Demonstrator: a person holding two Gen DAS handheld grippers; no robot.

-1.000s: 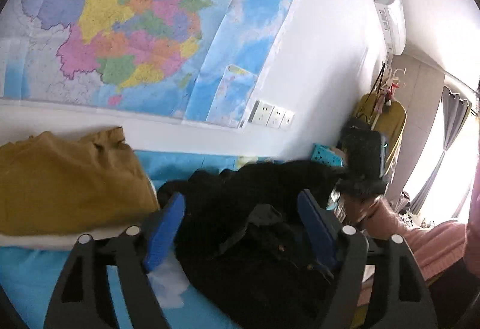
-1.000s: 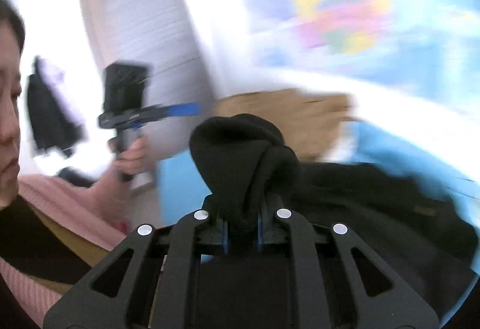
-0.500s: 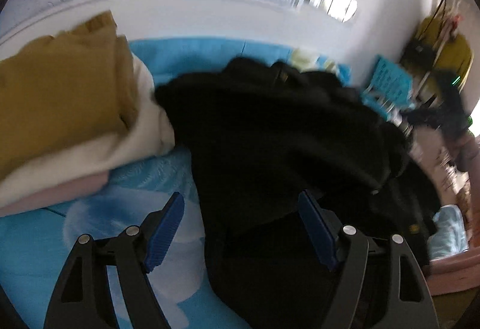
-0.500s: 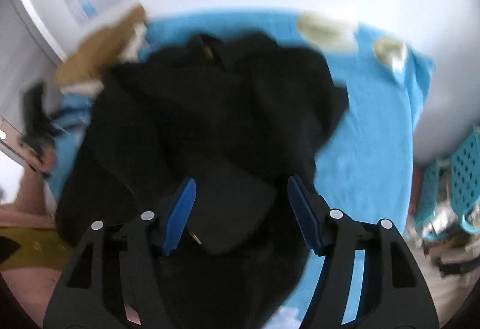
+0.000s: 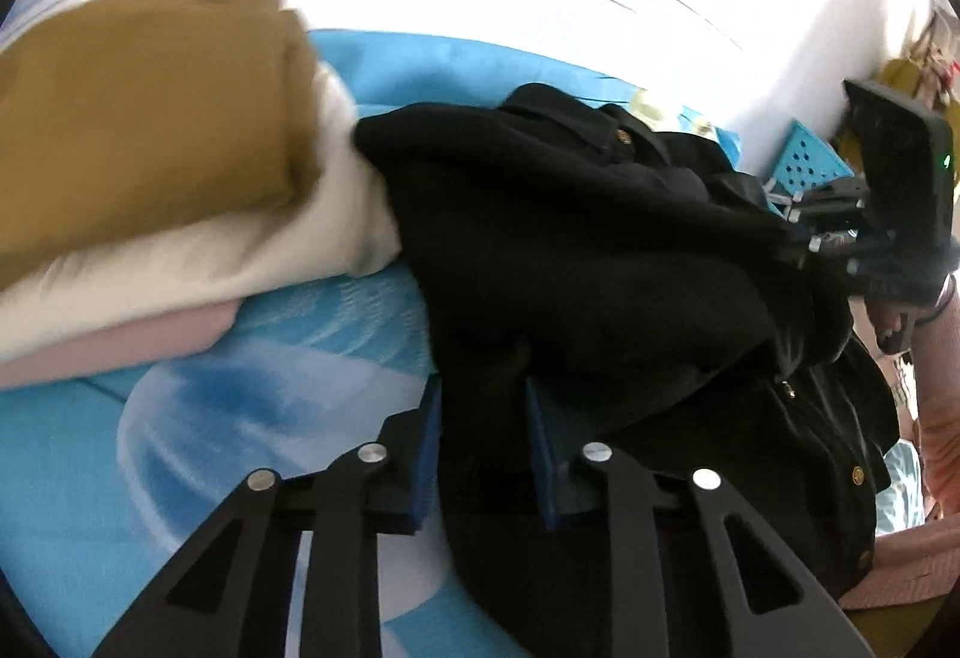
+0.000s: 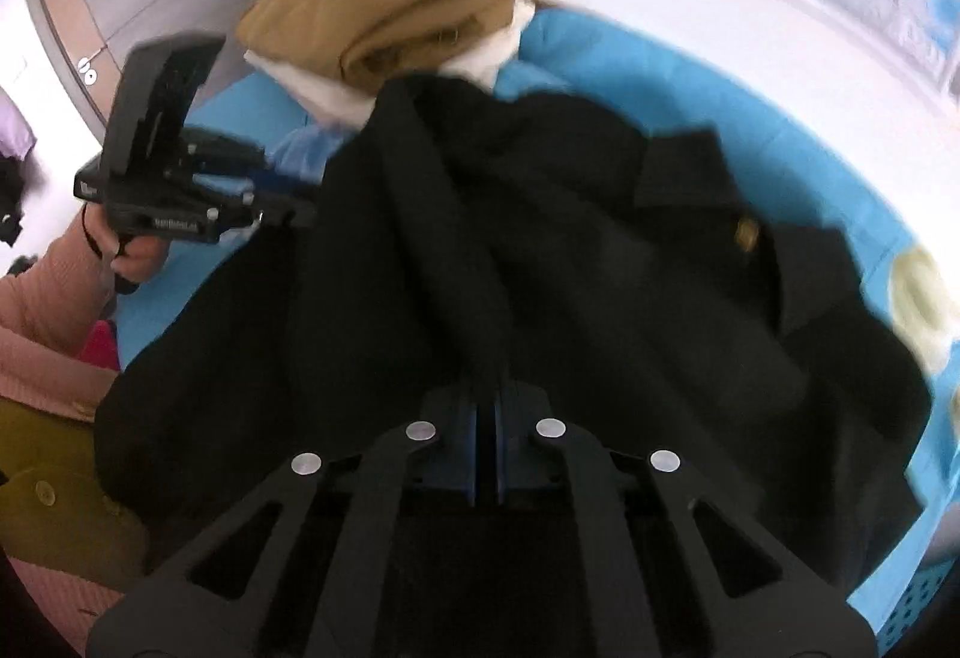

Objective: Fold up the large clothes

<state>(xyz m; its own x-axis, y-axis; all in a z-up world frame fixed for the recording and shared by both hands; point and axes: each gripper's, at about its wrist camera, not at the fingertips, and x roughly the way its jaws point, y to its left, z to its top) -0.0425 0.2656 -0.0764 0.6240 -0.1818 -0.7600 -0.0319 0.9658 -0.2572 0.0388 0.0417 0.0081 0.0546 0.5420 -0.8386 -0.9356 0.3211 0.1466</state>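
Note:
A black coat (image 5: 570, 238) with brass buttons lies crumpled on the blue bed sheet (image 5: 240, 388). My left gripper (image 5: 483, 394) points down at the coat's near left edge. Its jaws are closing, and a bunch of black cloth fills the gap between the blue pads (image 5: 427, 436). In the right wrist view the coat (image 6: 570, 268) spreads across the bed, and my right gripper (image 6: 486, 394) is shut on a raised fold of it. The left gripper (image 6: 288, 214) shows there at the coat's left edge.
A stack of folded clothes sits left of the coat: mustard (image 5: 138, 129) on cream (image 5: 240, 262) on pink (image 5: 120, 340). A white wall with a map runs behind the bed. A blue basket (image 5: 804, 166) stands at the right. A person's pink sleeve (image 6: 42, 310) is at the left.
Both grippers came down onto the coat. The right one let go of its bunch, opened, then shut on a fold. The left one narrowed from wide open onto the coat's edge.

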